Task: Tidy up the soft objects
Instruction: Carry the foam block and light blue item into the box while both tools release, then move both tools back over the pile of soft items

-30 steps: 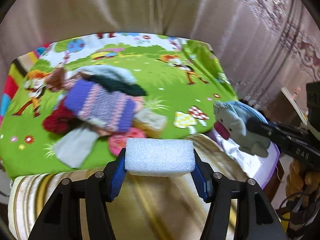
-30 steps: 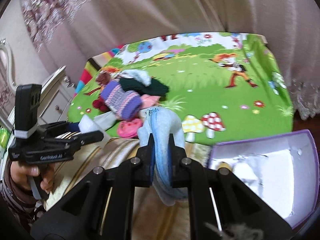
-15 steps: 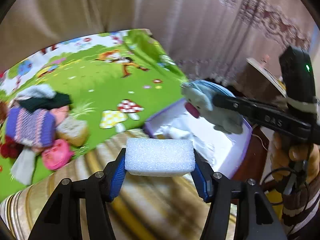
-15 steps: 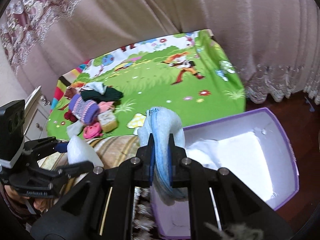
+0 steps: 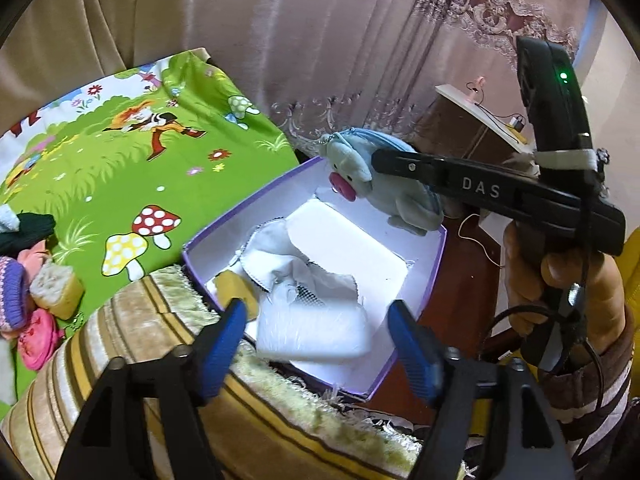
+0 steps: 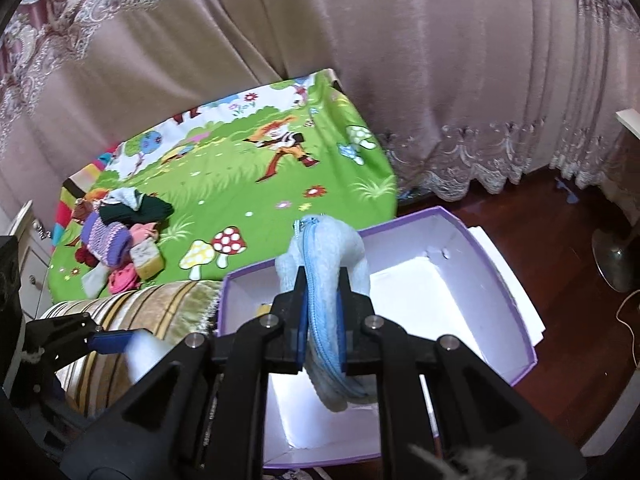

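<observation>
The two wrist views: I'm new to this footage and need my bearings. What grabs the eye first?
The purple box at the foot of the bed, white inside, with a white foam block dropping between the just-opened jaws of the left hand-held gripper. Above the box, the right hand-held gripper pinches a blue-grey plush pig pouch. Behind lies a bright green cartoon blanket, with a pile of soft things at its far left.

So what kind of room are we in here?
Probably a home bedroom or living room: long curtains with lace hems, a cartoon-print sheet over a bed or sofa, and dark wooden flooring.
</observation>
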Demonstrator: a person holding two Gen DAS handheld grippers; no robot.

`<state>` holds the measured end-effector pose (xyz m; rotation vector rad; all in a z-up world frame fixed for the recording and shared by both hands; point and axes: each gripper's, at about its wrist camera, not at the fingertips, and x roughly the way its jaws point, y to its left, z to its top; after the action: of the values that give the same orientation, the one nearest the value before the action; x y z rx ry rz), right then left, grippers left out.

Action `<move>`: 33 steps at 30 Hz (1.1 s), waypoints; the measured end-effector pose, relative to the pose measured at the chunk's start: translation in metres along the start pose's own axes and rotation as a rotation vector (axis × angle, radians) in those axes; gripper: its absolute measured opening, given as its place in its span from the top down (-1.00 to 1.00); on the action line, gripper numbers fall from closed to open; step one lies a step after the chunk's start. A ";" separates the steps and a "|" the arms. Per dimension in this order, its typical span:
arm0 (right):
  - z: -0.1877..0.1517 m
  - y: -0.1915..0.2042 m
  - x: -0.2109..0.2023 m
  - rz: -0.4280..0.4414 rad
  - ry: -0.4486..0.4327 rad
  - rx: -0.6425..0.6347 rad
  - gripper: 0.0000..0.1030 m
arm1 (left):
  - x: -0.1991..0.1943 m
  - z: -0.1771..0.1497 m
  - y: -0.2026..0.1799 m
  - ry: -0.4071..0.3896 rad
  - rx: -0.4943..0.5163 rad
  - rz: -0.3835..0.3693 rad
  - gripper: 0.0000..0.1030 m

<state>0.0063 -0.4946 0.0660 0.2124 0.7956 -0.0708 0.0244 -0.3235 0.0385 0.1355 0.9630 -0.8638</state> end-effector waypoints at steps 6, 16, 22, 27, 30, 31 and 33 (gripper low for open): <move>0.000 -0.006 0.001 -0.011 0.005 0.014 0.28 | -0.003 -0.001 0.011 0.000 -0.048 -0.007 -0.54; 0.003 0.010 -0.005 -0.032 -0.027 -0.038 0.07 | -0.026 -0.004 0.025 -0.120 -0.069 0.044 -0.54; 0.006 0.022 -0.005 0.020 -0.024 -0.038 0.00 | -0.041 -0.008 0.044 -0.135 -0.090 0.087 -0.54; 0.008 0.042 -0.002 0.049 -0.011 -0.071 -0.09 | -0.055 -0.018 0.079 -0.147 -0.191 0.119 -0.54; 0.009 0.056 0.001 0.063 -0.002 -0.094 -0.09 | -0.067 -0.026 0.100 -0.166 -0.245 0.154 -0.54; 0.010 0.060 0.002 0.066 -0.001 -0.100 -0.10 | -0.071 -0.029 0.107 -0.173 -0.260 0.165 -0.54; 0.011 0.069 0.004 0.076 0.004 -0.115 -0.11 | -0.081 -0.034 0.122 -0.192 -0.303 0.185 -0.53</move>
<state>0.0271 -0.4291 0.0818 0.1340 0.7920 0.0465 0.0643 -0.1790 0.0482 -0.1148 0.8744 -0.5429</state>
